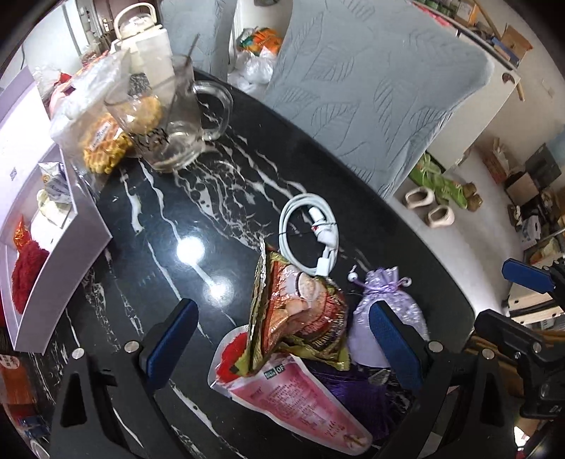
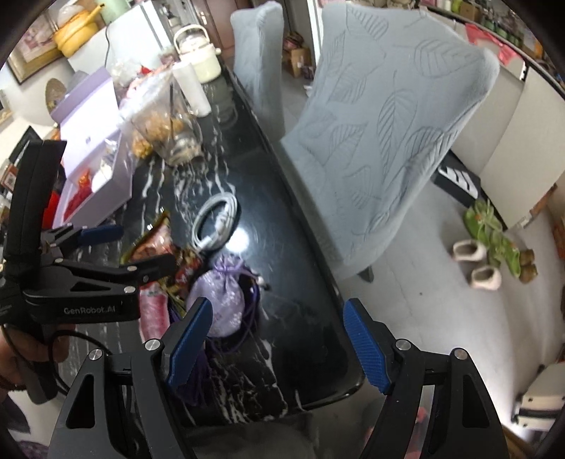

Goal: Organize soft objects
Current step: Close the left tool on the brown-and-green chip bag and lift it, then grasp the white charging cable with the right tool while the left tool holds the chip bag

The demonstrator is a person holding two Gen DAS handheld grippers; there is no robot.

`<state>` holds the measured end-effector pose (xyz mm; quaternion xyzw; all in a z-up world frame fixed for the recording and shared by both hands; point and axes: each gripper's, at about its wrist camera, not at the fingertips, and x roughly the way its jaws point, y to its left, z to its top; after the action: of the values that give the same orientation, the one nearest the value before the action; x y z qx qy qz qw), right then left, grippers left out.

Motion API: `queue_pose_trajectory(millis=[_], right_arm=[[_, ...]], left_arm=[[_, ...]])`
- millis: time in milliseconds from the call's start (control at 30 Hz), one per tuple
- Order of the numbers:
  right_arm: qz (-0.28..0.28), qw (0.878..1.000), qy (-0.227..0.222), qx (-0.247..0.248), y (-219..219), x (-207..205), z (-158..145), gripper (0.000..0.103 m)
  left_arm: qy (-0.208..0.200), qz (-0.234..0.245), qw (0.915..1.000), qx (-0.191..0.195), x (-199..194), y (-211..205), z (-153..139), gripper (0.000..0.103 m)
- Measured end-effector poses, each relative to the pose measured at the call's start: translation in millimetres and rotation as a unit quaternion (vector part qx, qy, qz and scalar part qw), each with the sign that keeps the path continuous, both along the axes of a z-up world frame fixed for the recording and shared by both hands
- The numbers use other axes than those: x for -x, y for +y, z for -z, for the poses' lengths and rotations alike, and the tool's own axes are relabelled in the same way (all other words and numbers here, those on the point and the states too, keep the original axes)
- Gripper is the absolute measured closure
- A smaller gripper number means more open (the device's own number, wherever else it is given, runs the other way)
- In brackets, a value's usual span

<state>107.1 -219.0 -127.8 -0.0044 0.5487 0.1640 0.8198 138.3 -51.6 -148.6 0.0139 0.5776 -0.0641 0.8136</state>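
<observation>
A lilac drawstring pouch (image 1: 395,310) lies on the black marble table (image 1: 197,212), beside a crumpled red-gold snack bag (image 1: 303,310), a pink packet (image 1: 300,399) and purple tassel cord (image 1: 353,392). My left gripper (image 1: 282,339) is open, its pads either side of the snack bag and pouch, above them. In the right wrist view my right gripper (image 2: 279,346) is open and empty, hovering over the table's near edge, with the pouch (image 2: 220,300) just beyond its left pad. The left gripper (image 2: 116,247) shows there too.
A coiled white cable (image 1: 310,233) lies behind the snack bag. A glass mug (image 1: 169,116), waffle snacks (image 1: 102,148) and a white kettle (image 1: 137,24) stand at the back. An open lilac box (image 1: 67,254) with red fluff is on the left. Grey-covered chairs (image 1: 374,88) flank the table.
</observation>
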Motion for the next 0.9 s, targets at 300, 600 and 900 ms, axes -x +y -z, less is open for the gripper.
queue_pose_trajectory(millis=[300, 600, 900], right_arm=[[-0.002, 1.0, 0.025, -0.005, 1.4, -9.7, 20.1, 0.026], [-0.004, 0.999, 0.032, 0.0, 1.2, -17.9, 25.5, 0.026], [-0.014, 0.999, 0.036, -0.005, 5.9, -20.8, 28.6, 0.026]], left_arm=[[0.044, 0.022, 0.9988, -0.006, -9.6, -5.3, 31.4, 0.004], [0.059, 0.018, 0.998, 0.016, -8.7, -7.9, 44.9, 0.025], [0.024, 0.029, 0.9991, 0.02, -3.0, -14.5, 34.8, 0.049]])
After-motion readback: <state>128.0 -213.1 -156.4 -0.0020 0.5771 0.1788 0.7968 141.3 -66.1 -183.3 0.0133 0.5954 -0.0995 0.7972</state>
